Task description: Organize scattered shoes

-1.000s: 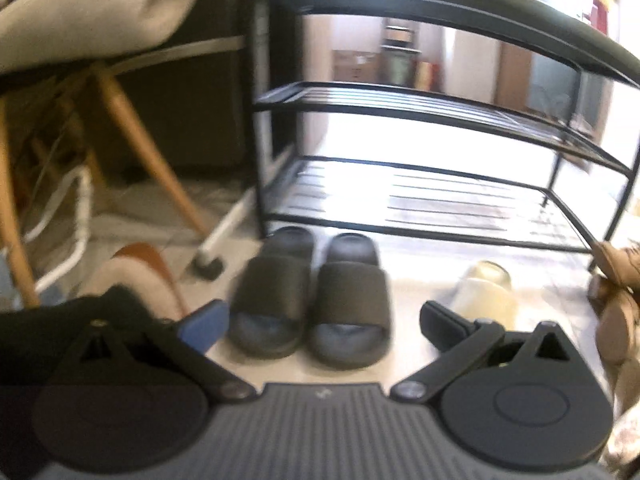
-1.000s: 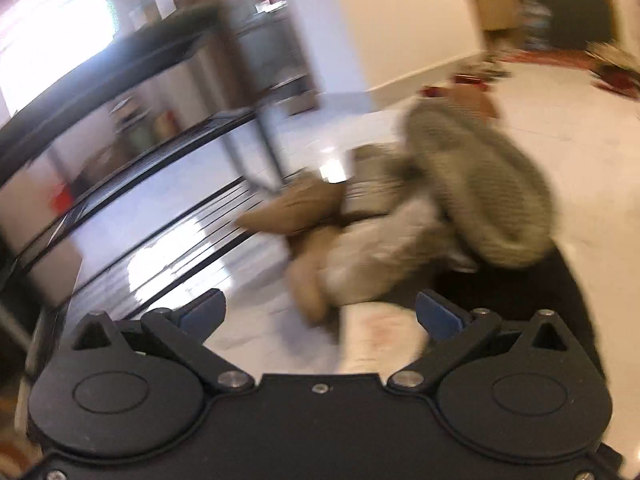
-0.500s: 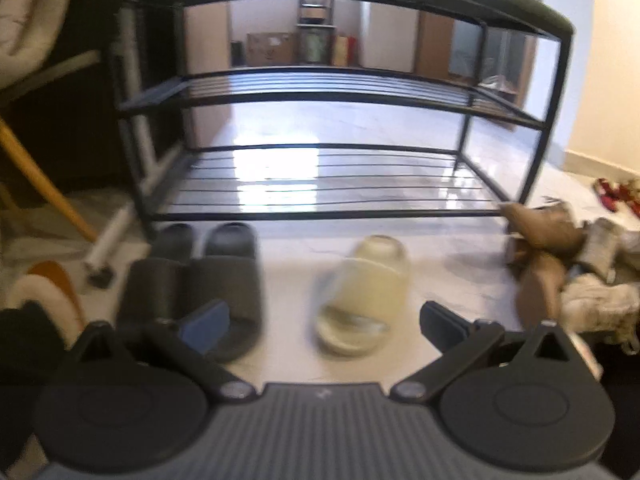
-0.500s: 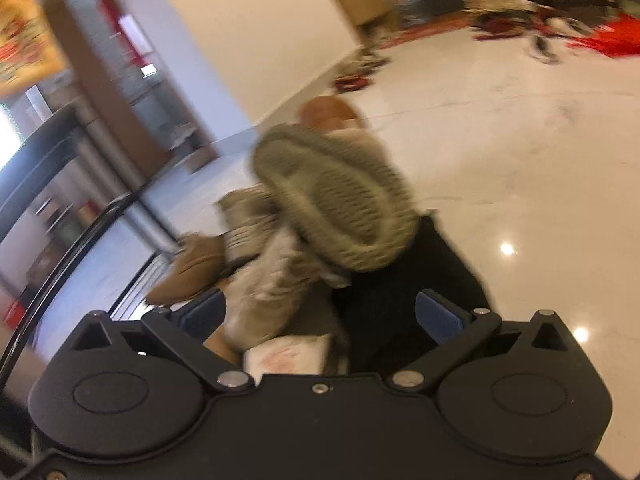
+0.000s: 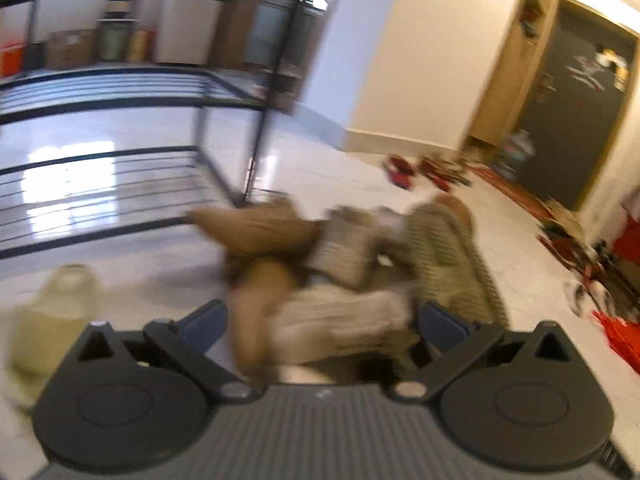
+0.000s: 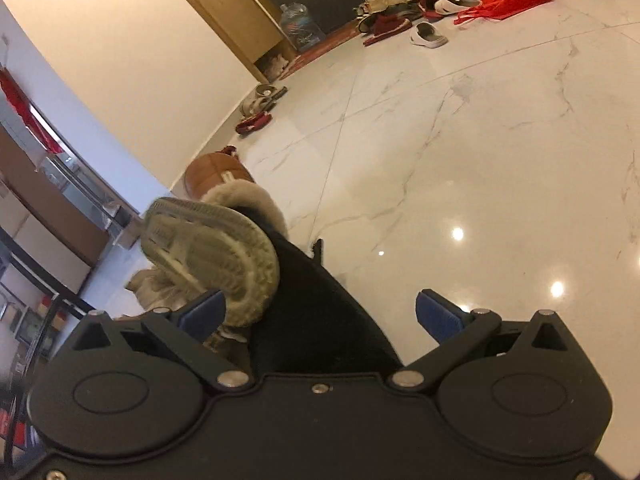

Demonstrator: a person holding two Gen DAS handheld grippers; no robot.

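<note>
Gaping wide and empty, the left hand-held gripper (image 5: 322, 322) faces a blurred heap of tan and beige shoes (image 5: 340, 264) beside the black metal shoe rack (image 5: 224, 92). The right hand-held gripper (image 6: 320, 312) is equally open, holding nothing, over the white marble floor (image 6: 480, 160).

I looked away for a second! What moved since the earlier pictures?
Both grippers swung right: the left gripper went from the black slippers, past the yellow slipper, to the shoe pile. The right gripper turned from the pile toward open floor. Both stayed open and empty; no shoes moved.

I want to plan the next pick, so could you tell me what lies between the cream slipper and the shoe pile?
In the left wrist view, only bare white floor lies between the cream slipper and the shoe pile; motion blur could hide something small.
</note>
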